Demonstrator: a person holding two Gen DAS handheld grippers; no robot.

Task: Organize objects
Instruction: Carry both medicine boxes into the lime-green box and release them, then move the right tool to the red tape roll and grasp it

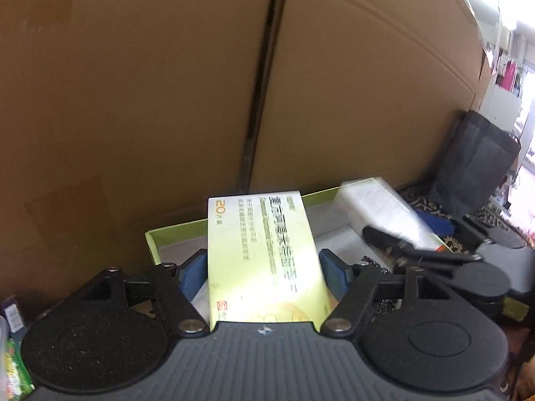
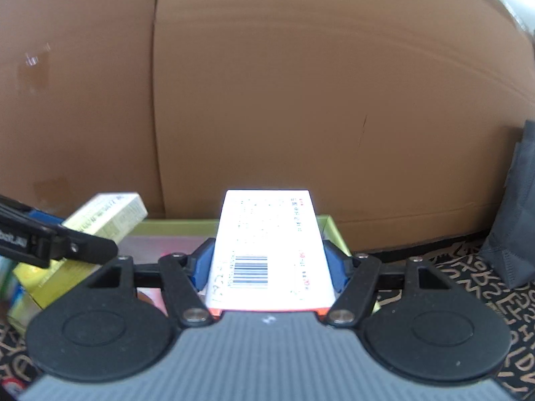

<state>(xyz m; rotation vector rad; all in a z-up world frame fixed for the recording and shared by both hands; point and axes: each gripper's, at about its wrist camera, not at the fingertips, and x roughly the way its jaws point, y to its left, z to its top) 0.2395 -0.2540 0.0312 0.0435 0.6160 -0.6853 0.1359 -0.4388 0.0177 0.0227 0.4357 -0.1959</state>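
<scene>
My left gripper (image 1: 264, 267) is shut on a yellow-green medicine box (image 1: 260, 260), its blue pads against both long sides. The box sticks out forward over a shallow tray with a green rim (image 1: 174, 234). My right gripper (image 2: 269, 260) is shut on a white box with a barcode and an orange end (image 2: 267, 240), held above the same tray (image 2: 331, 224). In the right wrist view the yellow-green box (image 2: 110, 217) hangs at the left over the tray. In the left wrist view the white box (image 1: 378, 207) shows blurred at the right.
A tall cardboard wall (image 1: 133, 100) stands right behind the tray. A dark fabric bag (image 1: 474, 160) leans at the right on a black cloth with gold lettering (image 2: 468, 284). Something black and chain-like (image 1: 374, 264) lies in the tray. Colourful packets (image 1: 10, 367) sit at far left.
</scene>
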